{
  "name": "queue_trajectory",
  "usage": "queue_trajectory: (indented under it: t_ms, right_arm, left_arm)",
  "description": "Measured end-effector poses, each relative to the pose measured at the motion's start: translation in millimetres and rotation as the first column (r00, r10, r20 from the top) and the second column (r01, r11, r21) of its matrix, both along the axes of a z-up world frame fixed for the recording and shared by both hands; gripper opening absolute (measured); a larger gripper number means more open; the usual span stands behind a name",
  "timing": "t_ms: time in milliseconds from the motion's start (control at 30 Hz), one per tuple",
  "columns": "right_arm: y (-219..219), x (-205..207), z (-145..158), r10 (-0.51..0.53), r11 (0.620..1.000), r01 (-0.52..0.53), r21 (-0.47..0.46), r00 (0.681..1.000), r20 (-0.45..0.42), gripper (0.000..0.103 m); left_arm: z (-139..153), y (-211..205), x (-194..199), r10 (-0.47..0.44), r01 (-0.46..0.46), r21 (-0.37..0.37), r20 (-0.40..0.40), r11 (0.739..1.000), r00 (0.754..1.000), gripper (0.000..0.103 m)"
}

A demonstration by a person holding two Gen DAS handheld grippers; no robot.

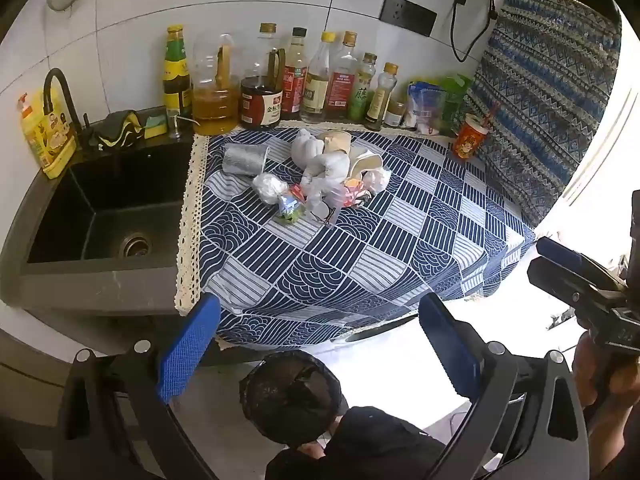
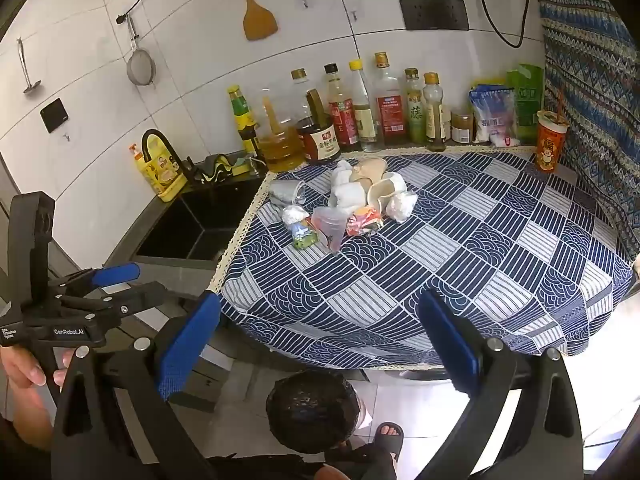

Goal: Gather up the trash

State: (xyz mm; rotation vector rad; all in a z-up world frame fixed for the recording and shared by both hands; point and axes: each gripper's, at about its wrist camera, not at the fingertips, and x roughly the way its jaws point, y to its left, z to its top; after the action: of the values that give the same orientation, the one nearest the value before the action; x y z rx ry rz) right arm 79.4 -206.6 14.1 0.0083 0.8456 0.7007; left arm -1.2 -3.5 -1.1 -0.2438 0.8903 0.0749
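counter cloth (image 1: 360, 248) front bare | trash pile (image 1: 320, 176) mid-back | left gripper (image 1: 320, 344), right gripper (image 2: 320, 340) spread, empty

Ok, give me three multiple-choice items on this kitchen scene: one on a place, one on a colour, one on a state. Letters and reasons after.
1. Where does the black-lined round trash bin stand?
A. in the sink
B. on the floor below the counter's front edge
C. on the patterned cloth

2. What colour is the tall paper cup with a straw at the cloth's far right corner?
A. red-orange
B. green
C. white

3. How does the left claw stand?
A. shut on a wrapper
B. shut on nothing
C. open, with nothing between its blue pads

Answers: 1 B, the bin sits on the floor tiles under the blue-and-white patterned tablecloth. 2 A, its printed wall is red-orange. 3 C, the pads stand wide apart with only the cloth and bin seen between them.
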Motion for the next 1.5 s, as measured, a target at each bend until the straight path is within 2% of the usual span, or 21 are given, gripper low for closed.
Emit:
queue_trajectory:
  t_ms: [1200, 1500]
  right_arm:
    - [-1.0, -10.7, 5.1, -0.034, 0.999, 0.035, 0.023, 0.999, -0.007, 0.098]
    - [-4.0, -12.6, 2.7, -0.049, 0.999, 0.049, 0.001, 0.999, -0.018, 0.098]
  left_arm:
    - [6.7, 2.2, -14.2, -0.012, 0.012, -0.012, 0.019, 1.000, 1.000, 0.096]
    - [3.0, -1.6, -19.7, -0.018, 0.018, -0.014, 0.009, 1.000, 1.000, 0.096]
